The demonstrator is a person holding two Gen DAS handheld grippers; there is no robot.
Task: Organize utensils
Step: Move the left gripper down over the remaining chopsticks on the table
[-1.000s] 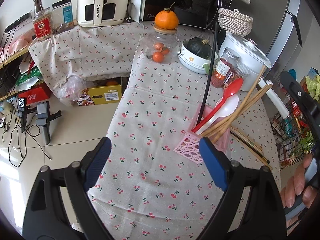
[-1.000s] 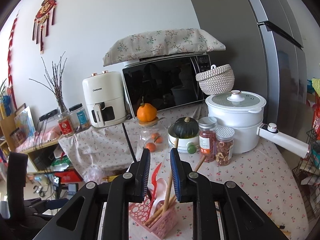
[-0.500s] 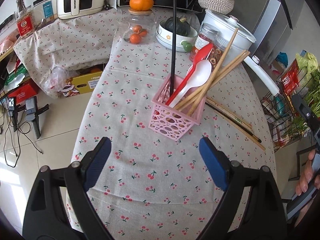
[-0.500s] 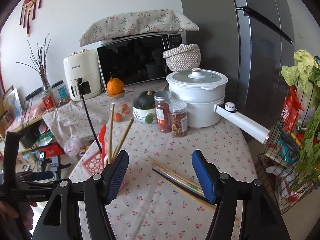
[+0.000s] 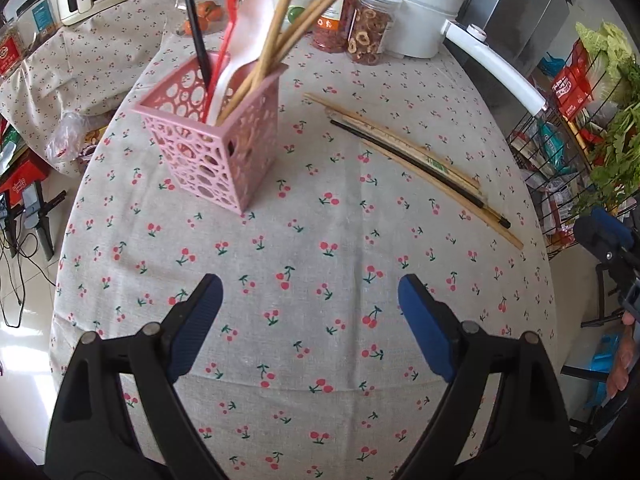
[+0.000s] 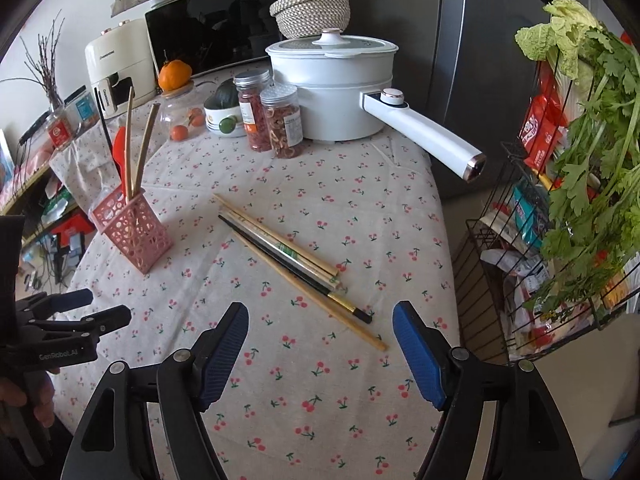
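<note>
A pink perforated utensil holder stands on the cherry-print tablecloth. It holds wooden chopsticks, a black chopstick, a red spoon and a white spoon. Several loose chopsticks, wooden and black, lie on the cloth to its right. My left gripper is open and empty over the cloth, in front of the holder. My right gripper is open and empty, just short of the near ends of the loose chopsticks.
A white pot with a long handle, two spice jars, a bowl with a squash, a fruit jar, a microwave and an air fryer crowd the back. A wire rack with greens stands past the table's right edge.
My right gripper has opened, pulled back from the holder and tipped down over the loose chopsticks. My left gripper has swung right and closer to the table; the holder now stands upright.
</note>
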